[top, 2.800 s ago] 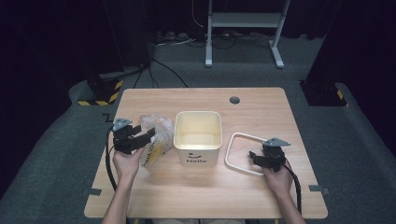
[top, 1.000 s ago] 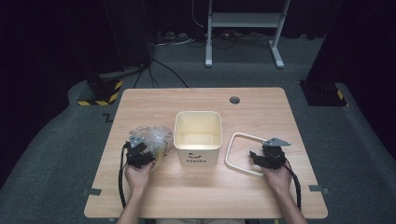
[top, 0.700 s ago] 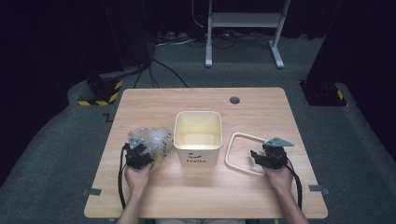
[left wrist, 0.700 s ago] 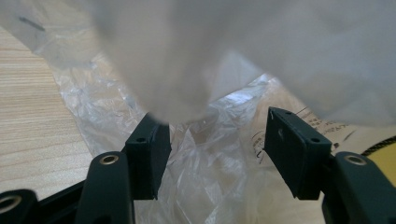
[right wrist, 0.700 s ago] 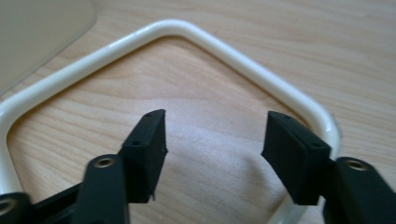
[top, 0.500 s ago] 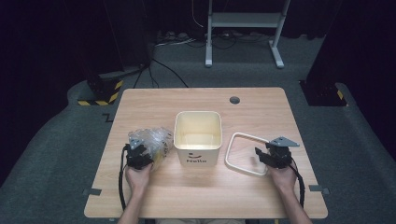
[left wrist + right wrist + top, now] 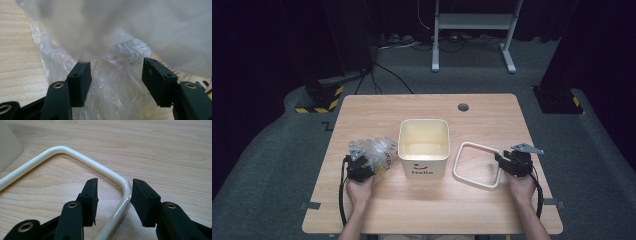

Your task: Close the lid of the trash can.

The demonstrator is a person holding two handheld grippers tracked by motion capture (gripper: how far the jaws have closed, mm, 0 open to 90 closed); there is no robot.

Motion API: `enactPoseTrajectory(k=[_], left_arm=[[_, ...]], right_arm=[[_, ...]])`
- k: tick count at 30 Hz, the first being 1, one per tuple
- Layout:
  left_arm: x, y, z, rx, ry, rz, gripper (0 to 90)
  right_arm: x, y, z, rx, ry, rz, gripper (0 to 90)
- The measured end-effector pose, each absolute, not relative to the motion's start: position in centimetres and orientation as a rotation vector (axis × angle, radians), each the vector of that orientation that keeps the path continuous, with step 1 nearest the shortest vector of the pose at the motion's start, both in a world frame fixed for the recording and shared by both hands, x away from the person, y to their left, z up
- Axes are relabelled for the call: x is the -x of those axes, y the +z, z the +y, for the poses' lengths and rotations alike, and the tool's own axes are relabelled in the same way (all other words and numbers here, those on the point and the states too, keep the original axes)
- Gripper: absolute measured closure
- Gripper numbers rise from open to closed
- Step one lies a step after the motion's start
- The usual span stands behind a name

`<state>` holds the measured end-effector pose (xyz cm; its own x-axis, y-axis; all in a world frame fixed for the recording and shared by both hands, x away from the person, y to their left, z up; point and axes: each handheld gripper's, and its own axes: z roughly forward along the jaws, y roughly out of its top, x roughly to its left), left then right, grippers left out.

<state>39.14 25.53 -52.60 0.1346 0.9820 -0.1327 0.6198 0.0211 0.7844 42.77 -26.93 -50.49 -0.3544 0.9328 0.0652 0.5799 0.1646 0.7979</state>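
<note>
Since the earlier frames, right claw [image 7: 113, 192] has shifted right along the bench [image 7: 492, 115], jaws closing around the ring's [image 7: 477, 165] near-right corner without gripping. Ring lies flat beside the bin [image 7: 423, 145]. Left claw [image 7: 116, 75] stands open among the bag [image 7: 120, 50].

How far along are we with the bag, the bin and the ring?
Nothing looks finished: the bin stands unlined. In hand: the left hand-held gripper has the plastic bag between its jaws, and the right hand-held gripper, jaws just closing, straddles a corner of the ring. Probably left: line the bin, fit the ring.
</note>
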Motion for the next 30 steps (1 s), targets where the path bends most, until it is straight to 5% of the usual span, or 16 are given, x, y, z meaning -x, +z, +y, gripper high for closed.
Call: enactPoseTrajectory(k=[30], left_arm=[[-39.4,-52.7,25.6,-1.687,0.608,1.599,38.9]], right_arm=[[-45.4,-52.1,-26.7,-1.464,0.917,1.992,71.4]])
